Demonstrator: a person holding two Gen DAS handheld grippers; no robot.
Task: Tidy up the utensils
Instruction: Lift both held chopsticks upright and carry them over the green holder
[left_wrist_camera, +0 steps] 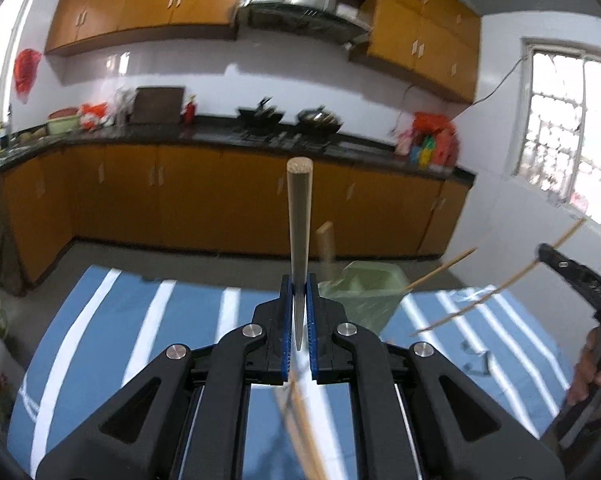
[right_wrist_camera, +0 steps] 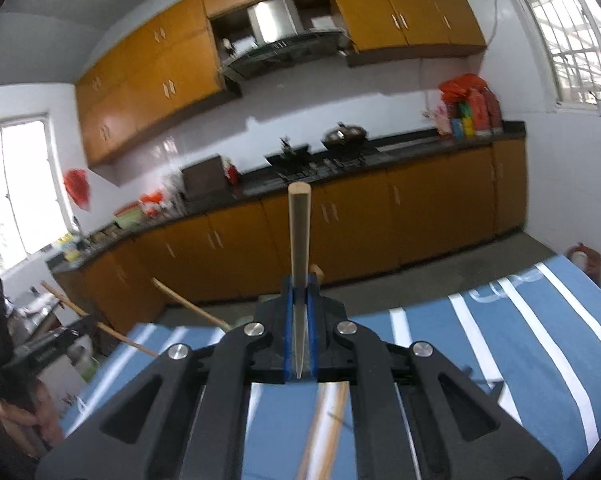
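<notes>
Wooden chopsticks [left_wrist_camera: 299, 216] stand clamped in the left tool [left_wrist_camera: 299, 300] above the blue striped tabletop [left_wrist_camera: 112, 320], its view alone showing a green bin [left_wrist_camera: 364, 292], while the right tool [right_wrist_camera: 299, 304] pinches another tapered pair [right_wrist_camera: 299, 232].

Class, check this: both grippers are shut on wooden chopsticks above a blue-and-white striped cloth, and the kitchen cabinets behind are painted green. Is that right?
One thing is wrong: the cabinets are orange-brown, not green, as the left wrist view shows. The left gripper and right gripper are shut on chopsticks above the striped cloth.
</notes>
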